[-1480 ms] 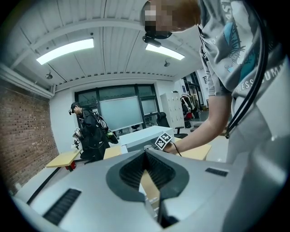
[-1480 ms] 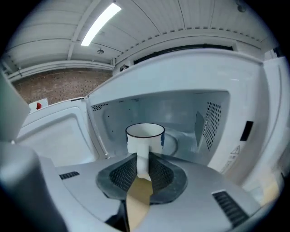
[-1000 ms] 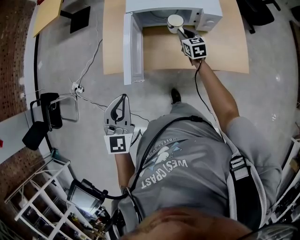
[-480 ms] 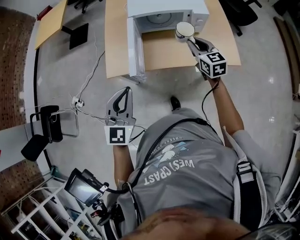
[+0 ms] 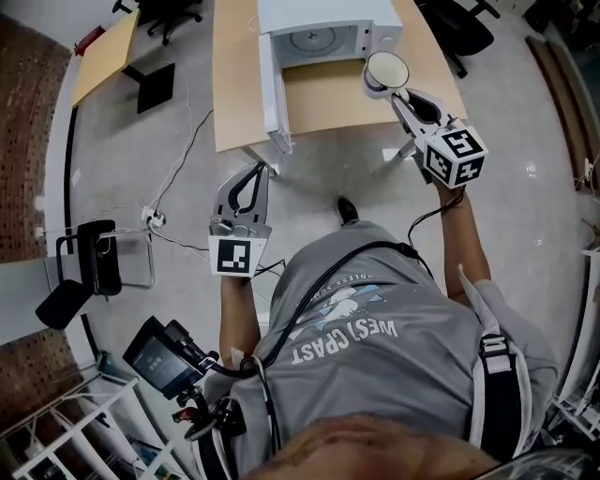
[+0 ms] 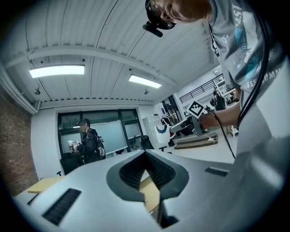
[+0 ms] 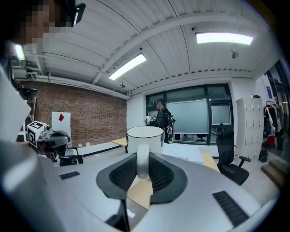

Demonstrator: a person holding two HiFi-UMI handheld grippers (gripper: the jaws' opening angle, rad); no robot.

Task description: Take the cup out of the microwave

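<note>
A white cup (image 5: 385, 71) hangs over the right part of the wooden table (image 5: 328, 108), outside the white microwave (image 5: 323, 23), whose door (image 5: 274, 89) stands open to the left. My right gripper (image 5: 395, 94) is shut on the cup's handle. In the right gripper view the cup (image 7: 145, 136) stands upright just beyond the right gripper (image 7: 142, 157), its handle pinched between the dark pads. My left gripper (image 5: 250, 171) hovers over the floor in front of the table, below the door. In the left gripper view the left gripper (image 6: 146, 153) has its tips touching with nothing between them.
The microwave's cavity shows only its turntable (image 5: 314, 39). A second wooden table (image 5: 103, 52) stands at the upper left. Cables (image 5: 178, 155) run over the grey floor, and a black seat (image 5: 94, 267) stands at the left. A person (image 6: 88, 140) stands far off by the windows.
The right gripper has carried the cup from the microwave's mouth out to the right and higher, nearer the camera. The left gripper has moved forward, toward the table's edge.
</note>
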